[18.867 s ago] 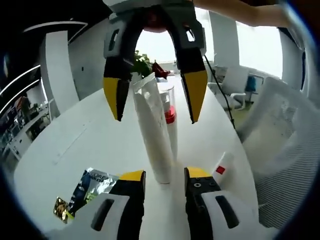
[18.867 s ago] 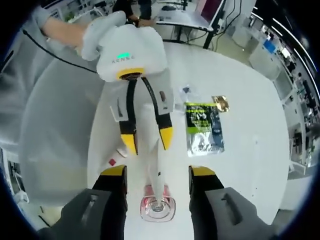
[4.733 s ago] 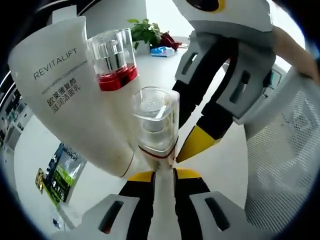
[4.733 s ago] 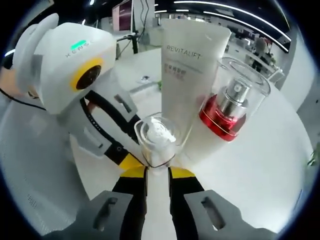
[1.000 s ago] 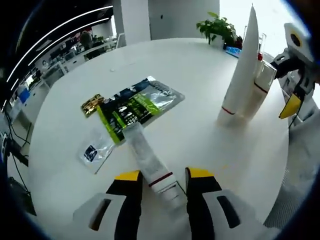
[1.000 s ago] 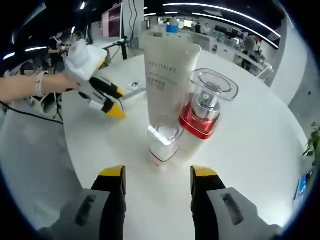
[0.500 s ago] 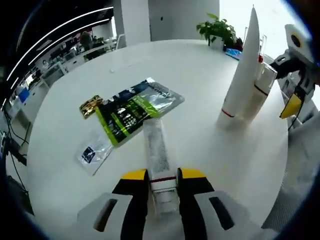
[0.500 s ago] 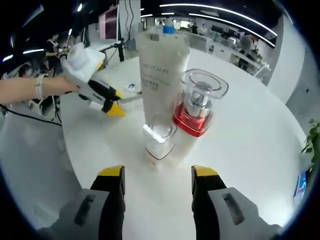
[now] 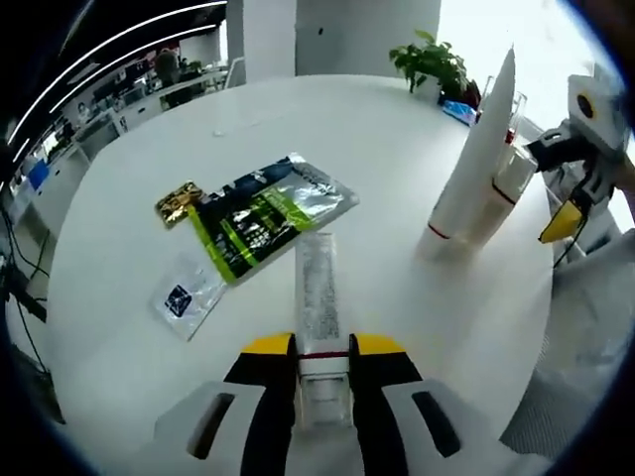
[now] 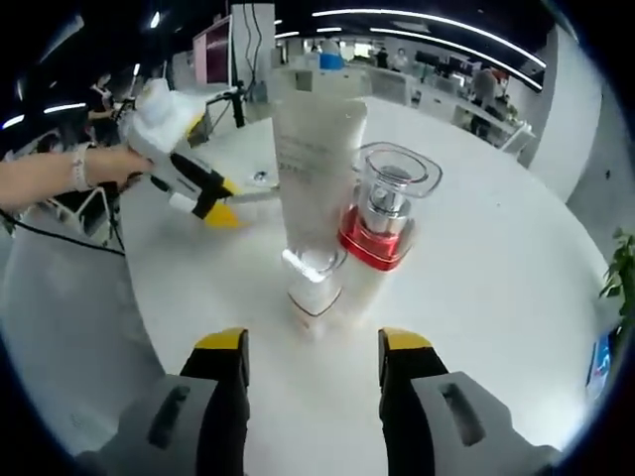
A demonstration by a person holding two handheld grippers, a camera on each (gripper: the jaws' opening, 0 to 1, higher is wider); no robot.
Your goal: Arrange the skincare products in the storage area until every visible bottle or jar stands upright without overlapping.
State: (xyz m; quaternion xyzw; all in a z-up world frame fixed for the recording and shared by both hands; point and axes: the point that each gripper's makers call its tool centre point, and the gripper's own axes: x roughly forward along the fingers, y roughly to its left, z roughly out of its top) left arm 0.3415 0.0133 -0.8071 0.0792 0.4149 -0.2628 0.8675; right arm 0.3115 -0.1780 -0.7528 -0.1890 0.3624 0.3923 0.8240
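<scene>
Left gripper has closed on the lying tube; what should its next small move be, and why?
Probably lift and tip it upright. The left gripper is shut on the slim white tube with a red band, which lies flat on the round white table, while the tall white tube and the bottles beside it already stand.

Yellow-tipped black fingers (image 9: 270,349), white housings, bracelet (image 10: 75,171) on wrist

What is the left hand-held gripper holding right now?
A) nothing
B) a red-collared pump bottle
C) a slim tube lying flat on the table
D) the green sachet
C: the left hand-held gripper is shut on the slim tube lying on the table.
</scene>
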